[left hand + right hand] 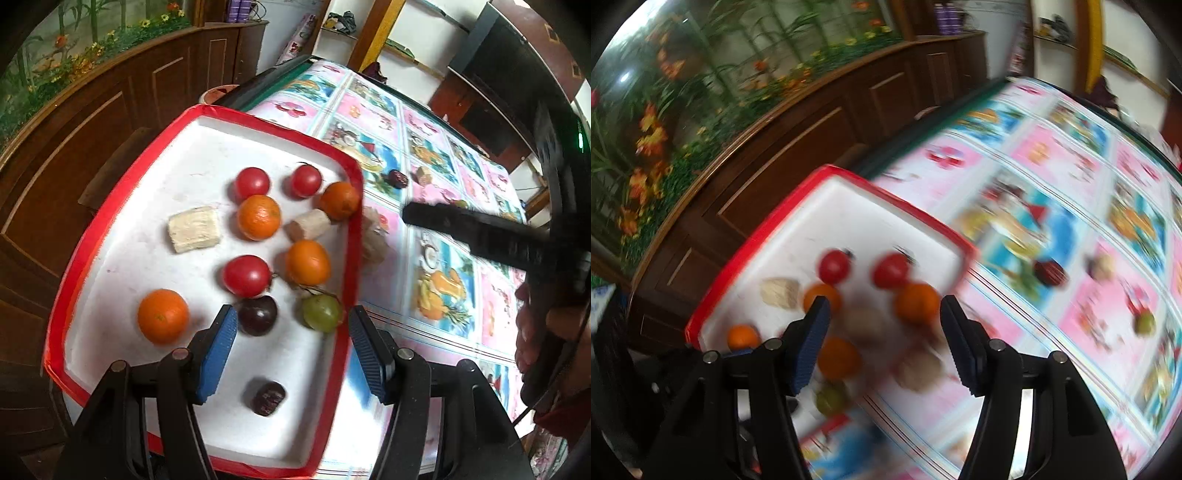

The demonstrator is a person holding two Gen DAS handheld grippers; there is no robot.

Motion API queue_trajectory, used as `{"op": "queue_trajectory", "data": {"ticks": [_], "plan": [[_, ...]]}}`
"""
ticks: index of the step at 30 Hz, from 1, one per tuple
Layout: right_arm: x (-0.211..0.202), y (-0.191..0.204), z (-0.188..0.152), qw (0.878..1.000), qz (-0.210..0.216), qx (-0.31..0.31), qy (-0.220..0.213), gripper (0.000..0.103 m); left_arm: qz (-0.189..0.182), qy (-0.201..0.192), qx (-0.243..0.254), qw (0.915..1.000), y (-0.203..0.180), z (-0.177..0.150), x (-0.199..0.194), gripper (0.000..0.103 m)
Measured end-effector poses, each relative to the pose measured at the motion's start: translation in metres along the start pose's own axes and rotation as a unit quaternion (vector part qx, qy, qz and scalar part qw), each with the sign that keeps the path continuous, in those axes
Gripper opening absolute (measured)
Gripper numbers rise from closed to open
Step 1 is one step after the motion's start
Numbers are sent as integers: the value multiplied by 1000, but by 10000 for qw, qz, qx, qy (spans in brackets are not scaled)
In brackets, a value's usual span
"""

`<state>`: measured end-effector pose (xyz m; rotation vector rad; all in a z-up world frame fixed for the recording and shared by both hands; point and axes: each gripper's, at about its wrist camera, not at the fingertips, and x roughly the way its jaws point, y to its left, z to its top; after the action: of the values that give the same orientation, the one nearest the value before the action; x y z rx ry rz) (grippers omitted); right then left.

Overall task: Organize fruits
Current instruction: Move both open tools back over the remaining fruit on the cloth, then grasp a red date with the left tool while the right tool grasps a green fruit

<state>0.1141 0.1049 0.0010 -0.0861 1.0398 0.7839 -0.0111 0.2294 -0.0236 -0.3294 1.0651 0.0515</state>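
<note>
A white tray with a red rim [110, 236] holds several oranges, red tomatoes, a green grape [321, 313], a dark plum [257, 315], a dried date [268, 398] and two pale blocks. My left gripper [291, 350] is open and empty, hovering over the tray's near right part above the plum and grape. My right gripper [884, 341] is open and empty; its view is blurred, above the tray's right edge [964, 251]. It also shows in the left wrist view as a dark bar [480, 230] over the table. A dark fruit [398, 178] and a pale block [424, 174] lie on the tablecloth.
The table carries a pink and blue fruit-print cloth [443, 258]. A crumpled pale lump [373, 236] sits just outside the tray's right rim. A green fruit [1145, 323] lies further right on the cloth. A wooden cabinet [92, 122] stands behind the tray.
</note>
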Motion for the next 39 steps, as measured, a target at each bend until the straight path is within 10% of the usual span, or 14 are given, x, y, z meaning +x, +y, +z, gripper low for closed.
{"op": "queue_trajectory", "data": {"ticks": [17,39], "plan": [[-38,-101,-93,9919,-541,1137,191,63,-489,288,560,9968,-71,2,19,63],[-28,-214,-34,9778,-1436,1509,-234,53,-108,399,684,9968,-130,130,122,61]]}}
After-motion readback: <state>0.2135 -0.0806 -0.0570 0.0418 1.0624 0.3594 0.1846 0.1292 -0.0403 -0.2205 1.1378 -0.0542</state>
